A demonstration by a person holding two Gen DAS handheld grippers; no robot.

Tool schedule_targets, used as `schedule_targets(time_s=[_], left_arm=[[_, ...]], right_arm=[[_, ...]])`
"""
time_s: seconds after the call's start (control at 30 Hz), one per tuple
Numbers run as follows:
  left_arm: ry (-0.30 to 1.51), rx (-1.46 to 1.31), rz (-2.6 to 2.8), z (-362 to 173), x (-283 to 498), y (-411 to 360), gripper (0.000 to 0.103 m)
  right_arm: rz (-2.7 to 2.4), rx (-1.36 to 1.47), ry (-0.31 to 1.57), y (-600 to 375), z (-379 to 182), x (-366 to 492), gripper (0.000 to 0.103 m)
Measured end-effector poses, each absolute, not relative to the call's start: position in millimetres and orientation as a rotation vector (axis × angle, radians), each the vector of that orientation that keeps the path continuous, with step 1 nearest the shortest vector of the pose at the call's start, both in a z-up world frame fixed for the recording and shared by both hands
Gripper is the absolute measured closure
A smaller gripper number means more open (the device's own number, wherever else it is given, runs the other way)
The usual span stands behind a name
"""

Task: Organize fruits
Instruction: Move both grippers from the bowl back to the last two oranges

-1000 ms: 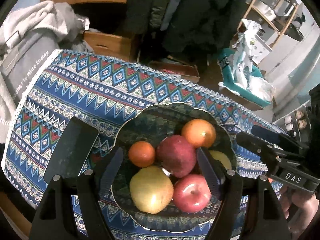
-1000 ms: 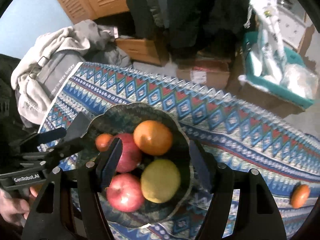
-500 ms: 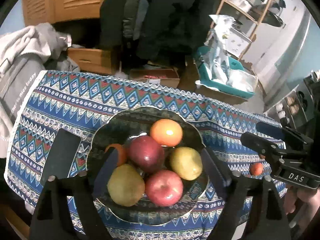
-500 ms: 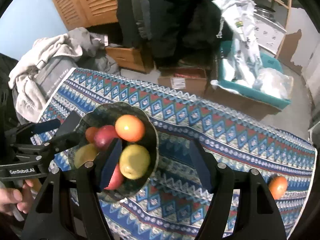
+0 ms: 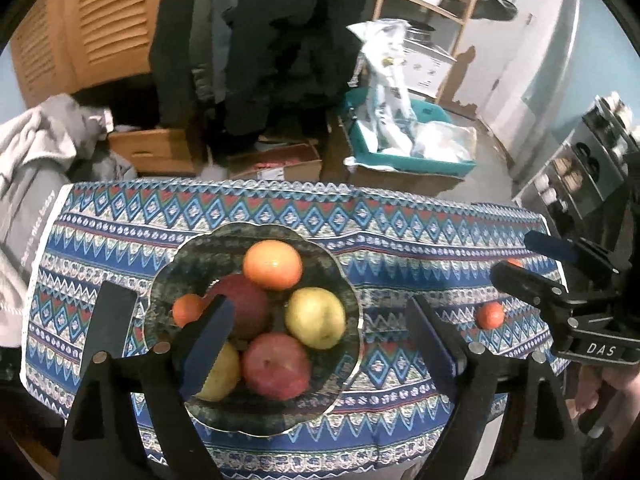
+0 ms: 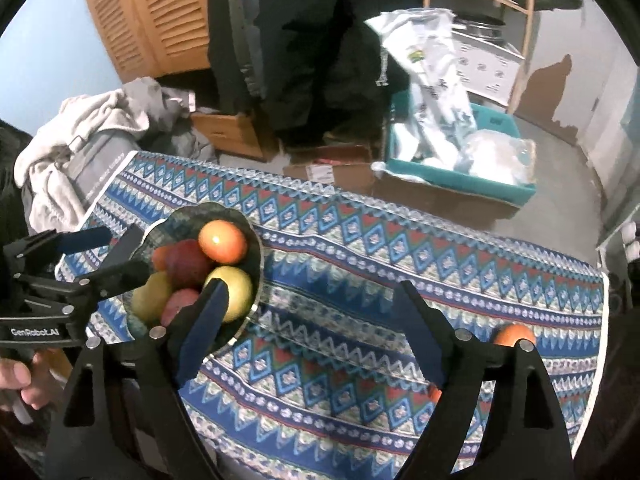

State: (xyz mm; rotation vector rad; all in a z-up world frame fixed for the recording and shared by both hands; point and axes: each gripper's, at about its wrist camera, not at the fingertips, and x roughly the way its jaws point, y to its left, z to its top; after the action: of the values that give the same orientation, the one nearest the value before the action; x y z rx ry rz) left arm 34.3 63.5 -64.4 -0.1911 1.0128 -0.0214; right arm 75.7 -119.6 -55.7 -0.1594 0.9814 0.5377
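A dark glass bowl (image 5: 344,280) (image 6: 256,248) on the patterned tablecloth holds an orange (image 5: 273,265), a small tangerine (image 5: 187,309), a dark red apple (image 5: 246,308), a red apple (image 5: 276,364) and two yellow-green pears (image 5: 316,317). My left gripper (image 5: 320,344) is open and empty above the bowl's near side. My right gripper (image 6: 312,344) is open and empty over the cloth right of the bowl. A loose tangerine (image 5: 490,315) (image 6: 514,335) lies on the cloth at the right, partly behind my right finger.
The table's far edge (image 5: 280,188) drops to a floor with cardboard boxes (image 5: 276,164), a teal bin of bags (image 5: 412,156) and a pile of clothes (image 5: 36,152). A second bit of orange (image 6: 435,394) shows behind my right finger.
Both grippers have pulled back and shifted right. The bowl now sits further left in both views, and the loose tangerine has come into the left wrist view.
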Motion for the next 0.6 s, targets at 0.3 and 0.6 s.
schedule_targets(time_s=[0.3, 0.6], left_arm=[[1.013, -0.124, -0.071, -60, 36, 22, 0.014], [1.025, -0.097, -0.102, -61, 42, -11, 0.014]], right_arm=[[0.47, -0.172, 0.984, -172, -64, 65, 0.018], [0.422, -0.157, 0.993, -222, -73, 57, 0.017]])
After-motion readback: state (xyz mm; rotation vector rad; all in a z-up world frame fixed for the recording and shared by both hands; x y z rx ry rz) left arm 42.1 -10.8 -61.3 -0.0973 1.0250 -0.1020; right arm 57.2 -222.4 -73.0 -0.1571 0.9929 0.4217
